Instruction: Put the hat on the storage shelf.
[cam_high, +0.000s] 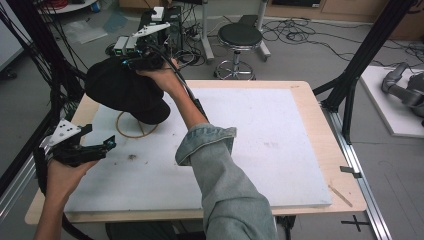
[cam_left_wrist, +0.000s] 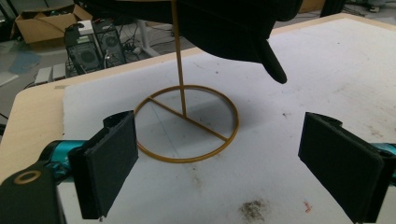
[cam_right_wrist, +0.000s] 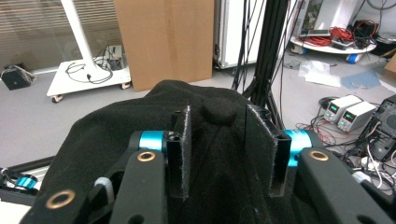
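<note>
Item: black cap (cam_high: 122, 87), draped on gold stand (cam_left_wrist: 184, 123), far-left of white mat (cam_high: 260, 150). R gripper (cam_right_wrist: 217, 140) atop crown, jaws part-open, no pinch. L gripper (cam_left_wrist: 219, 163) wide open, empty. Hanging approx done; I've only retreat left.

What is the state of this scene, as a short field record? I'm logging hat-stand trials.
item: black cap, sitting on top of the stand
stand: gold wire stand, ring base on the white mat
right gripper: at the cap's crown, jaws apart, button between them
left gripper: open, aimed at the stand base, holding nothing
</note>
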